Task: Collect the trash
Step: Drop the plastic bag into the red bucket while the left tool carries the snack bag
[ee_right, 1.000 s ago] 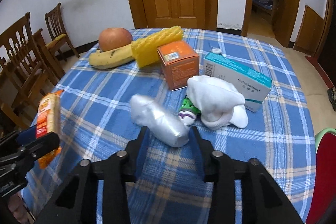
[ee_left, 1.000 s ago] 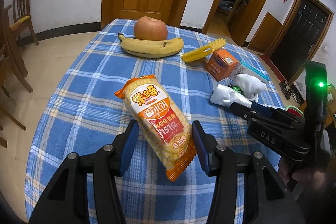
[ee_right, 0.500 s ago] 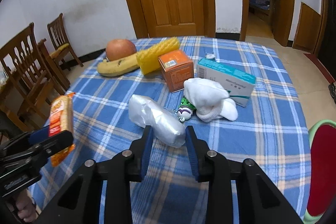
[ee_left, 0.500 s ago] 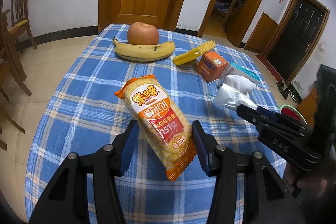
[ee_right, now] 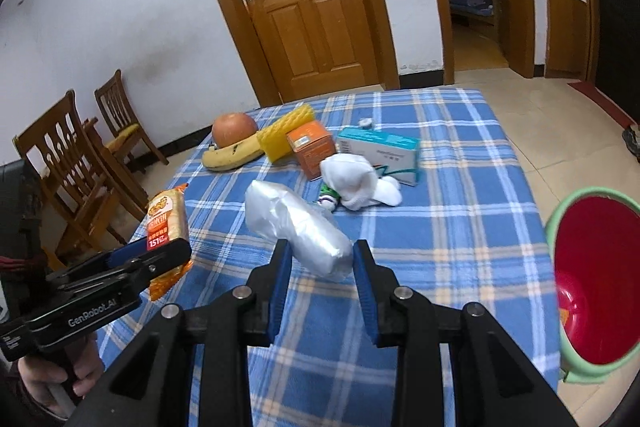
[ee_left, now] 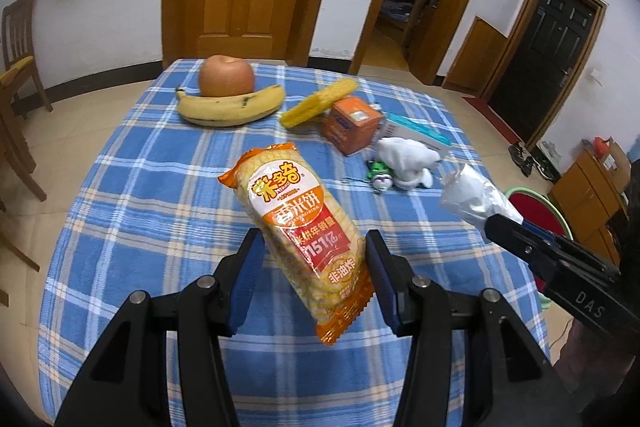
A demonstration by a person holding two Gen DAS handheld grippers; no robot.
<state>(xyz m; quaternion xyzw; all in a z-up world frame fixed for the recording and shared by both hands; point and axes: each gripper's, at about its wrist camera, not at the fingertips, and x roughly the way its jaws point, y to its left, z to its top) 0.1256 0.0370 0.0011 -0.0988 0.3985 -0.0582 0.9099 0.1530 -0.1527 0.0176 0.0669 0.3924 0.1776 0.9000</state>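
Note:
An orange rice-cracker packet (ee_left: 296, 223) hangs tilted above the blue checked tablecloth (ee_left: 132, 211), and my left gripper (ee_left: 314, 247) is shut on its lower half. My right gripper (ee_right: 320, 255) is shut on a crumpled silver wrapper (ee_right: 292, 223), held clear of the cloth. The left wrist view shows that wrapper (ee_left: 472, 199) sticking out of the right gripper (ee_left: 504, 227) at the right. From the right wrist view, the left gripper (ee_right: 160, 251) holds the cracker packet (ee_right: 166, 223) at the left. A red bin with a green rim (ee_right: 592, 283) stands low at the right, beside the table.
At the far side of the table lie an apple (ee_left: 227, 75), a banana (ee_left: 230, 107), a yellow sponge (ee_left: 320, 101), an orange box (ee_left: 352, 125), a teal box (ee_right: 378, 153), a white cloth (ee_right: 352, 179) and a small green thing (ee_left: 378, 173). Wooden chairs (ee_right: 72, 163) stand at the left.
Both grippers have risen and drawn back with their loads. The right jaws narrowed onto the silver wrapper and lifted it off the cloth. The red bin has come into the right wrist view.

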